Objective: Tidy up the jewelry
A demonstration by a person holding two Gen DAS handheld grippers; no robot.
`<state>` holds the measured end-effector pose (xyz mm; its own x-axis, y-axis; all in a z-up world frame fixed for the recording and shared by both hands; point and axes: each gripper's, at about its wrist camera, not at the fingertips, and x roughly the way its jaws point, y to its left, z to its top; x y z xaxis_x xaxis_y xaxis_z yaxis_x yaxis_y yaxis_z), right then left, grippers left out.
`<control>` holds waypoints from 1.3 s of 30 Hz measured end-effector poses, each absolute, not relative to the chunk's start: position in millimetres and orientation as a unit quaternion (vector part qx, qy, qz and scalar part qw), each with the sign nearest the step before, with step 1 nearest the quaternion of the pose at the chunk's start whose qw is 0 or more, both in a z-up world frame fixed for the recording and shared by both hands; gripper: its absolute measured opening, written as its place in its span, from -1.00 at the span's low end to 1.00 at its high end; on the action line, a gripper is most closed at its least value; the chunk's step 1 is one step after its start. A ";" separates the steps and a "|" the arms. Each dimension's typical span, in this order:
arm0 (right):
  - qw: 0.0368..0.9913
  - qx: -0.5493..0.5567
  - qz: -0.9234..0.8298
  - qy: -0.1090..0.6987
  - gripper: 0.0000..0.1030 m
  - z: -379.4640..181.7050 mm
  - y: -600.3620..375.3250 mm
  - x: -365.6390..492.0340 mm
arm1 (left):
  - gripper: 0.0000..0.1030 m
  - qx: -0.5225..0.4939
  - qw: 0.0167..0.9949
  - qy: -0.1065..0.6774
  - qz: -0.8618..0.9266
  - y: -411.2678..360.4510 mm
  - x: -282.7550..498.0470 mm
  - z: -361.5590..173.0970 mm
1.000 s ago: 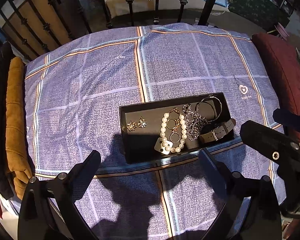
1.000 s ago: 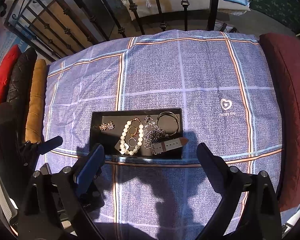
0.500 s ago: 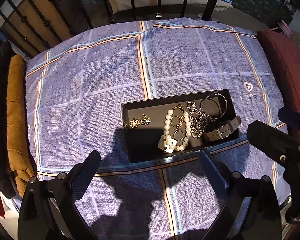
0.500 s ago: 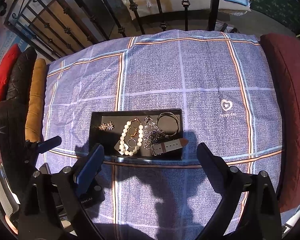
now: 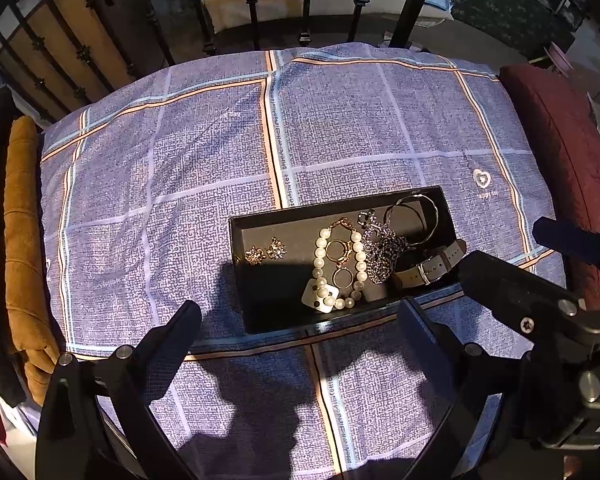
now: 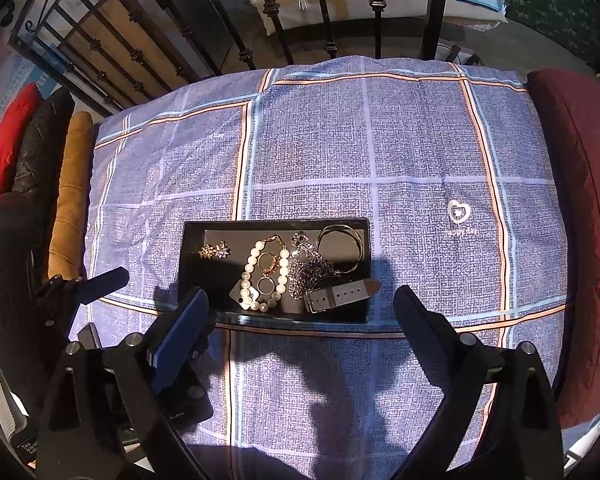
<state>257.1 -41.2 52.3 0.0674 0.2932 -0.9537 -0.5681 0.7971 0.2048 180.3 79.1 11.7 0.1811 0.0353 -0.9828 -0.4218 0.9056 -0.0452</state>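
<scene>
Hovering just before a black tray on the checked tablecloth, both the left hand-held gripper and right hand-held gripper are spread, empty; inside the tray lie a pearl bracelet, chain and watch strap.

Surface covered by blue checked cloth with orange stripes. Black iron railing runs behind its far edge. Maroon cushion along right edge; tan cushion along left edge. Strong sunlight, hard shadows at near edge
</scene>
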 end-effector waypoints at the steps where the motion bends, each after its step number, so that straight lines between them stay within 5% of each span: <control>1: 0.721 -0.112 0.299 0.615 0.80 52.2 -41.0 257.0 | 0.87 -0.156 0.752 0.623 0.151 79.0 180.5 11.3; 39: 0.719 -0.118 0.299 0.617 0.80 50.2 -38.6 249.4 | 0.81 -0.120 0.769 0.610 0.149 60.1 177.7 19.6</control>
<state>249.4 -38.6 50.2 0.0604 0.2846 -0.9568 -0.5756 0.7930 0.1995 177.7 60.1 19.6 0.2113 0.0839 -0.9738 -0.3757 0.9267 -0.0017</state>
